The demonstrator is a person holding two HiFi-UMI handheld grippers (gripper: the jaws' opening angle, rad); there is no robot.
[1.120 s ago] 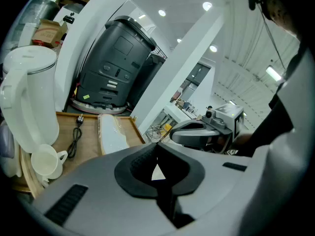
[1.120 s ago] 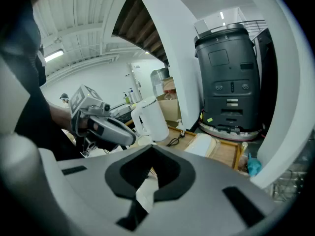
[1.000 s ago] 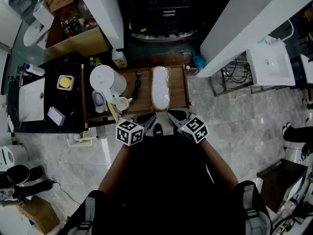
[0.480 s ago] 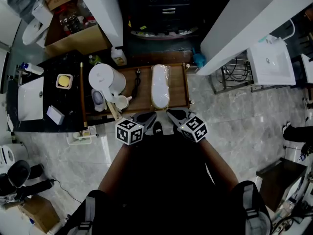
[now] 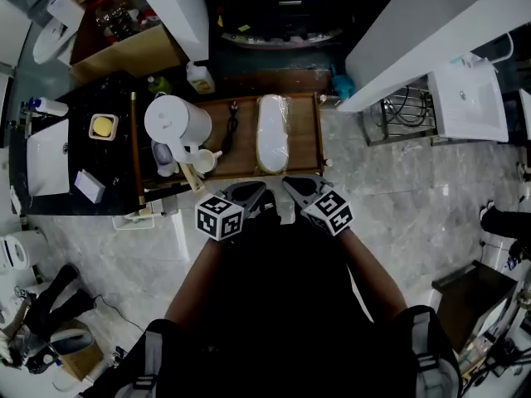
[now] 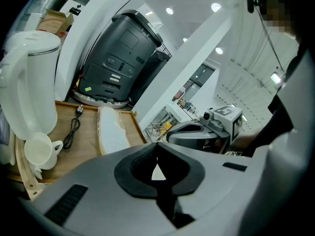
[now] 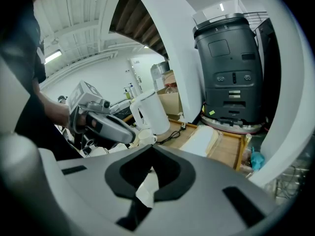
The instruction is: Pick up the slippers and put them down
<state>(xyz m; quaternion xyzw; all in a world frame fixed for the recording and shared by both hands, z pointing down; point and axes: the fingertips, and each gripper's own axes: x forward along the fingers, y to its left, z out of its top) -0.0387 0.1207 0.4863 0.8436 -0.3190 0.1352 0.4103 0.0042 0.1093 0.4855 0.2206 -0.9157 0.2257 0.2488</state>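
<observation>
The left gripper (image 5: 251, 192) and the right gripper (image 5: 292, 186) hang side by side, each with jaws pressed together and nothing between them, and just ahead of their tips the wrapped white slippers (image 5: 272, 135) lie on a wooden tray (image 5: 304, 139), with a white kettle (image 5: 174, 123) ahead-left of the left one.

Slippers (image 5: 272, 135): white, in clear plastic wrap, forming one flat elongated pack. They lie lengthwise on the wooden tray (image 5: 304, 139), toward its right half.
</observation>
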